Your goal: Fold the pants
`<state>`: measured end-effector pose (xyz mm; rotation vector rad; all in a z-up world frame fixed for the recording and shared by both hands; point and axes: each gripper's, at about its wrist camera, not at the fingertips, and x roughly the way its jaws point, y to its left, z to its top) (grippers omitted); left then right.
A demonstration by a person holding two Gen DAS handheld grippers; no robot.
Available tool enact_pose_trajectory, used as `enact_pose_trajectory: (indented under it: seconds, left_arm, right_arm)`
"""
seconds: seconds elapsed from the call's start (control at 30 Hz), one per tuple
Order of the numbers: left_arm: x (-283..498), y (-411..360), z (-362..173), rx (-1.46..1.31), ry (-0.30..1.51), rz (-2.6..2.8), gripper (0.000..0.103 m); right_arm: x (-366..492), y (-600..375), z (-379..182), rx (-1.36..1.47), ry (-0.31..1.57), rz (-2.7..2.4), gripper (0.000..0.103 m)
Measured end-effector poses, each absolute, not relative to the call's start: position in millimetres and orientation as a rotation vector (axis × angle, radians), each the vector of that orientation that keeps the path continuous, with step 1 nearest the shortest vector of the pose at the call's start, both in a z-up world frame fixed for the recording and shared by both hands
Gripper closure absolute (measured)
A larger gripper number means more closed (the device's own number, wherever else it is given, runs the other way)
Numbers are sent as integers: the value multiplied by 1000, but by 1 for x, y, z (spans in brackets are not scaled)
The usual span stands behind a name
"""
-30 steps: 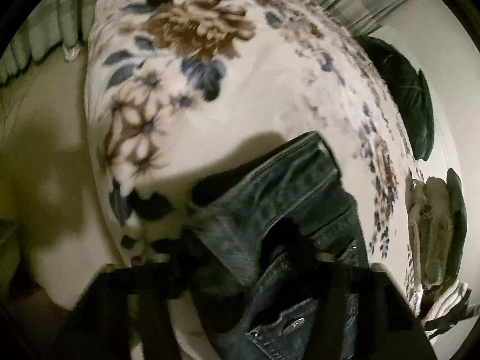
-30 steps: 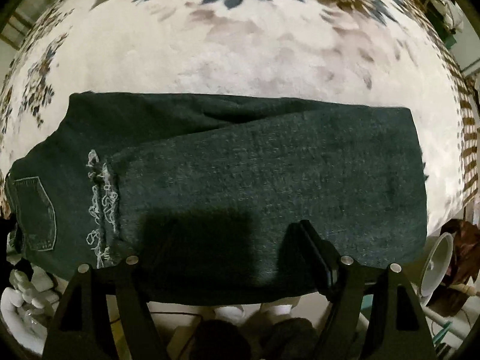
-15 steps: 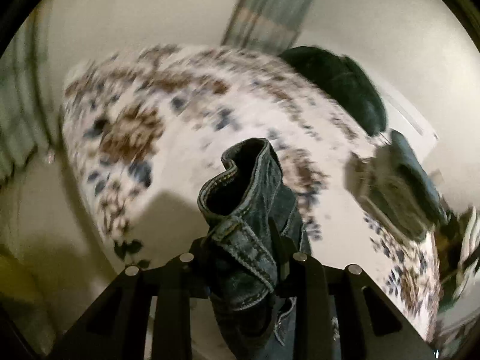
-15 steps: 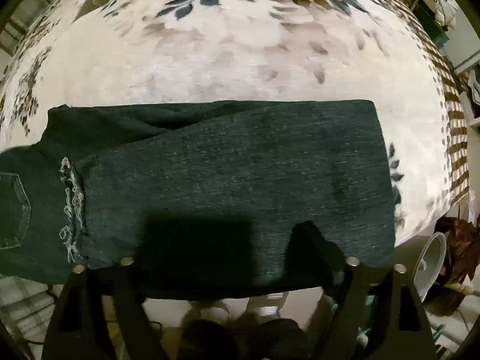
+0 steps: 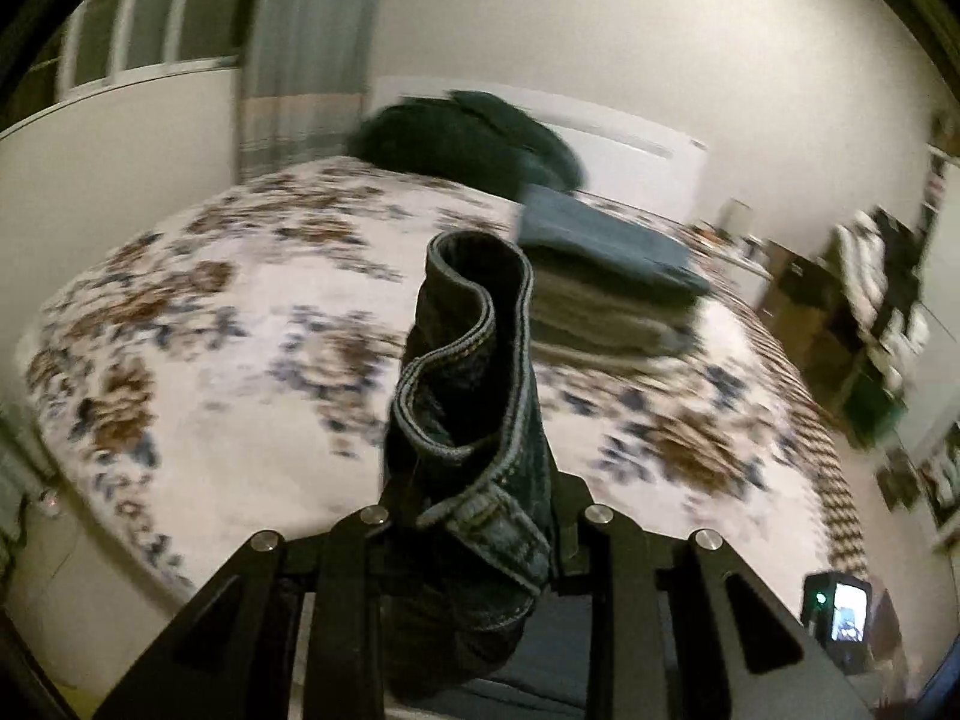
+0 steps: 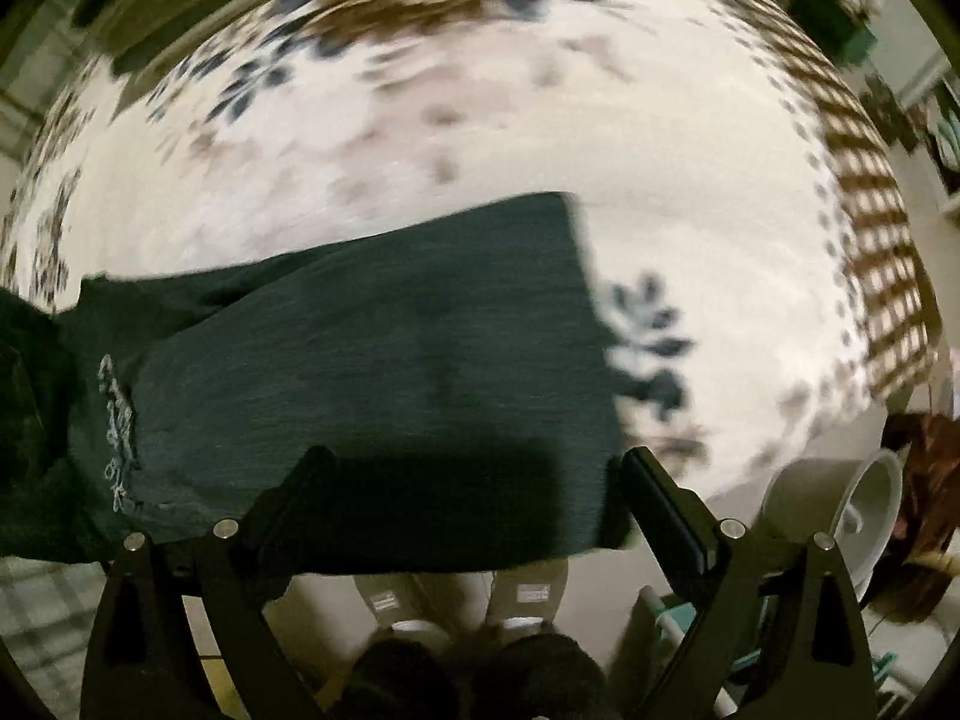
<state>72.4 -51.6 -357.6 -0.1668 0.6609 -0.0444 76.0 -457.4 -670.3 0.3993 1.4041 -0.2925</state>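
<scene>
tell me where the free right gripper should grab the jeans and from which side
Judging from the right wrist view, take the folded leg end of the jeans at the near corner by the bed's edge, coming in from the right. That edge lies flat and straight on the floral blanket, and the open right gripper already straddles it. The left gripper is shut on the bunched waistband.

A home bedroom: a floral-blanketed bed (image 5: pixel 240 360), dark pillow (image 5: pixel 468 141), and curtained window (image 5: pixel 150 30).
</scene>
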Motion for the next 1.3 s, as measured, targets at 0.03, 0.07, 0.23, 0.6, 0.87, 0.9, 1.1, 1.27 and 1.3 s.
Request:
enact_pose_trajectory:
  seconds: [0.03, 0.07, 0.23, 0.6, 0.87, 0.9, 1.1, 1.27, 1.3]
  left_arm:
    - [72, -66, -359, -160, 670, -78, 79]
    - [71, -88, -361, -141, 682, -123, 79]
    - [75, -169, -393, -119, 798, -320, 79]
    - [78, -288, -508, 36, 1194, -415, 67]
    - [75, -248, -466, -37, 1193, -448, 9]
    - [75, -237, -459, -41, 1184, -431, 8]
    - [95, -146, -456, -36, 1176, -191, 8]
    - [123, -80, -490, -41, 1245, -5, 8]
    - [125, -73, -493, -50, 1251, 6, 8]
  right_arm:
    - [71, -470, -670, 416, 1401, -307, 6]
    - [62, -486, -670, 435, 1395, -330, 6]
    - [14, -568, -675, 550, 1392, -474, 6]
    - [-70, -683, -687, 696, 1357, -618, 6]
    - [-49, -705, -653, 910, 1195, -392, 6]
    - [-40, -704, -650, 939, 1179, -330, 6]
    - [26, -662, -680, 1085, 1253, 7, 6]
    - [40, -641, -705, 1093, 1294, 43, 59]
    - [38, -640, -701, 1082, 1274, 35, 87]
